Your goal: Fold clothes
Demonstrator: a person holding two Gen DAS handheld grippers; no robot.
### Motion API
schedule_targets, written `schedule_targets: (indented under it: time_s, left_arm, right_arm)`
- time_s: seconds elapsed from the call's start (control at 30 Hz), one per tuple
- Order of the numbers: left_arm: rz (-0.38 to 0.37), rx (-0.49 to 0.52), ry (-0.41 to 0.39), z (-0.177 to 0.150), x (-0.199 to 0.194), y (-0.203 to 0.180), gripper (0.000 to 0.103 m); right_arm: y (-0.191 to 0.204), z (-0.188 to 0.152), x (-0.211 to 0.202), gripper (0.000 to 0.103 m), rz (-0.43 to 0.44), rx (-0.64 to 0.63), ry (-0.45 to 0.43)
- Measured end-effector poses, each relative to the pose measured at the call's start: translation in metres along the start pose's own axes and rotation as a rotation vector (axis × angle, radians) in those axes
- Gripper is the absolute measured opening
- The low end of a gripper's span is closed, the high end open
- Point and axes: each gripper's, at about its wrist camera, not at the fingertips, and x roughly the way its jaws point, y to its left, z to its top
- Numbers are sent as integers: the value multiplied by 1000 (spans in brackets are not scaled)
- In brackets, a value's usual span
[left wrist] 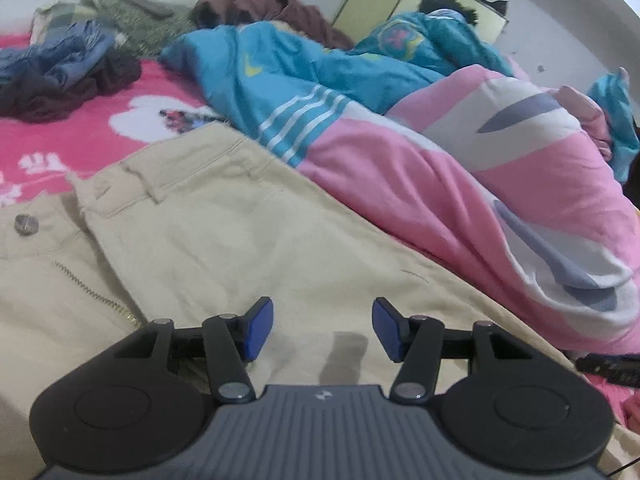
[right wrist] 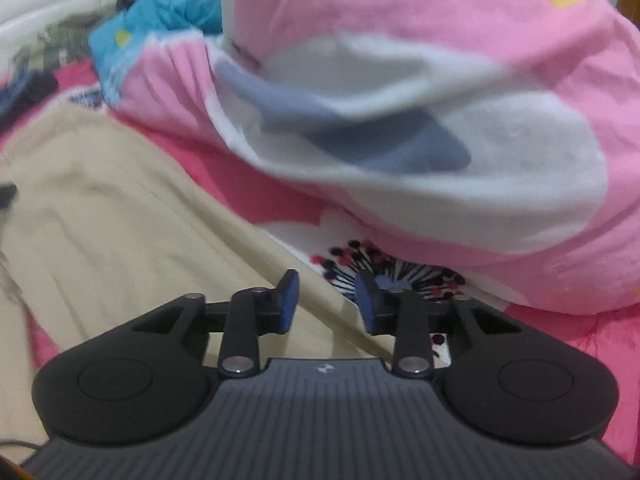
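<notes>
Beige trousers [left wrist: 224,240] lie spread on the bed, waistband toward the top left, with the metal button [left wrist: 26,225] and the open zipper [left wrist: 92,292] showing. My left gripper [left wrist: 322,328] hovers over the seat of the trousers, open, its blue pads apart with nothing between them. In the right wrist view the trousers [right wrist: 100,208] fill the left half. My right gripper [right wrist: 327,300] is open above their right edge, where the cloth meets the flowered sheet [right wrist: 400,272]. No cloth is pinched between its pads. The view is blurred.
A bulky pink, white and grey duvet [left wrist: 460,184] [right wrist: 440,120] lies right of the trousers. Behind it a person [left wrist: 444,8] lies under a teal blanket [left wrist: 280,72]. Dark and blue clothes [left wrist: 60,76] and a brown garment [left wrist: 260,4] are piled at the far left.
</notes>
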Motion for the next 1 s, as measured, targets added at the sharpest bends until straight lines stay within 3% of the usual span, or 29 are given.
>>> schedule_targets:
  time_s: [0.1, 0.13, 0.17, 0.23, 0.5, 0.57, 0.63, 0.73, 0.8, 1.0]
  left_arm:
    - [20, 24, -5, -2, 1, -2, 55]
    - [29, 35, -5, -2, 1, -4, 55]
    - [35, 42, -5, -2, 2, -5, 55]
    - [42, 45, -4, -3, 2, -5, 54]
    - [59, 62, 2, -3, 3, -6, 54]
    - [59, 63, 3, -3, 3, -6, 54]
    - [58, 62, 4, -3, 3, -5, 54]
    - [56, 61, 4, -3, 3, -5, 54]
    - [53, 58, 4, -3, 3, -4, 54]
    - [57, 64, 4, -4, 4, -6, 54]
  right_arm:
    - [2, -1, 24, 32, -6, -28, 20]
    - [-1, -2, 32, 23, -3, -26, 36]
    - [-5, -3, 39, 6, -3, -21, 52]
    - [-10, -2, 48, 4, -12, -10, 57]
    - [-31, 0, 71, 6, -5, 146, 28]
    - [-45, -1, 73, 17, 4, 249, 10]
    - [-65, -1, 70, 17, -44, 379, 2]
    - [-106, -9, 52, 17, -88, 579, -4]
    - [-124, -19, 27, 17, -89, 644, -27]
    - [-131, -60, -85, 20, -196, 580, -131]
